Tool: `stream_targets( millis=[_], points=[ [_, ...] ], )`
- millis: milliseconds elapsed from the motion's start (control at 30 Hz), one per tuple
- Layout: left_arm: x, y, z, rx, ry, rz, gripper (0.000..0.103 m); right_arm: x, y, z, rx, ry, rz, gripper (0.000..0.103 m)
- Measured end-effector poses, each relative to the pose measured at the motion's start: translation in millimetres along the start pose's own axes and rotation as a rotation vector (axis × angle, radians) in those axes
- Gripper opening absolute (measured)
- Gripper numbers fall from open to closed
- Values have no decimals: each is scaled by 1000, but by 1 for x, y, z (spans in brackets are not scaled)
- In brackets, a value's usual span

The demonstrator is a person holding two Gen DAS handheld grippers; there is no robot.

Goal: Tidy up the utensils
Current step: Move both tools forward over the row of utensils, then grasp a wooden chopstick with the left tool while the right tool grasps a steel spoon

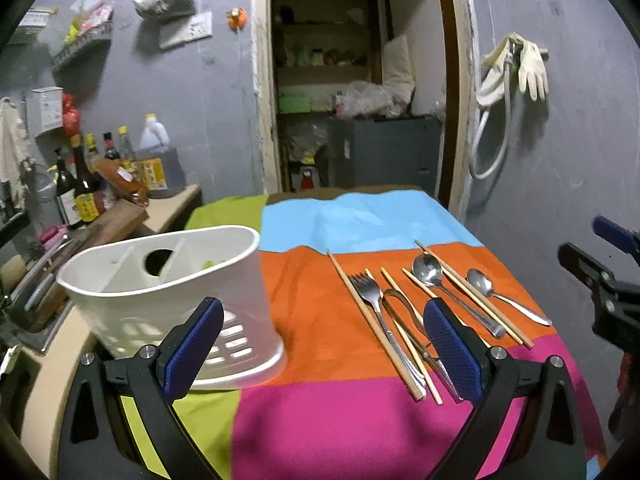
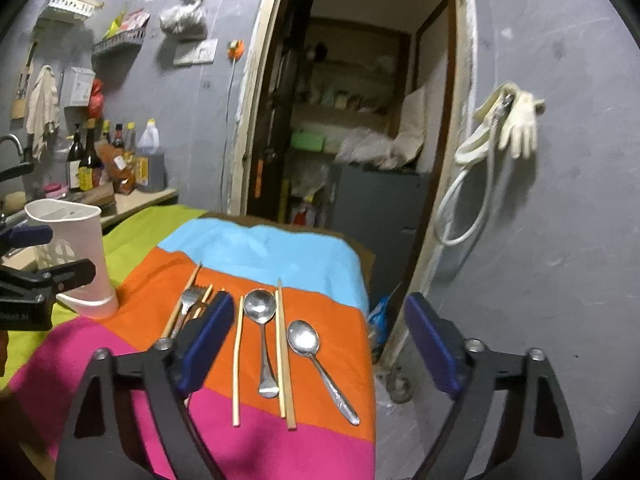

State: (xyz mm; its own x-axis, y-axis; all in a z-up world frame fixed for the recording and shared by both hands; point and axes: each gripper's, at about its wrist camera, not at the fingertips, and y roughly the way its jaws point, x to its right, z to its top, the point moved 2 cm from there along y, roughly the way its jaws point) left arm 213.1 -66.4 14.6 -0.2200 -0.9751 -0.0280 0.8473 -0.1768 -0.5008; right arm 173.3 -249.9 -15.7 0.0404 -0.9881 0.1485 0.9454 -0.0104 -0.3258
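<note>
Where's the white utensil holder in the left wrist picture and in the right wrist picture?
Left wrist: utensil holder lower left, standing behind the left gripper's left finger.
Right wrist: utensil holder at the far left edge, standing on the cloth.
Shared landmark: the fork lying on the orange stripe, right of the holder.

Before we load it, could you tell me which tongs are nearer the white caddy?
Left. The left tongs sit just beside the white caddy; the right tongs hover over the spoons, farther off.

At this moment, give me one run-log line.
stage: start, nothing picked | left gripper: open, empty | right gripper: open, empty | holder: upright | fork, spoons, chopsticks: on cloth
</note>
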Motion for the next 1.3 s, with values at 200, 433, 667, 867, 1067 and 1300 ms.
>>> stream_targets(
  millis=[200,433,667,867,1067,1300],
  points=[
    [14,36,5,-80,57,-39,75,6,49,2,-134,-15,84,70],
    [19,83,-6,-227,87,-81,32,13,92,-16,-303,-28,148,36],
    [19,119,-18,-336,64,-116,21,17,114,-34,-406,-80,171,30],
    [12,128,-17,-366,31,-149,19,17,127,-45,-472,-100,195,29],
    [5,137,-13,-412,9,-188,19,12,134,-47,-494,-131,224,29],
    [5,146,-12,-477,-26,-221,19,9,146,-45,-509,-140,250,30]
  ],
)
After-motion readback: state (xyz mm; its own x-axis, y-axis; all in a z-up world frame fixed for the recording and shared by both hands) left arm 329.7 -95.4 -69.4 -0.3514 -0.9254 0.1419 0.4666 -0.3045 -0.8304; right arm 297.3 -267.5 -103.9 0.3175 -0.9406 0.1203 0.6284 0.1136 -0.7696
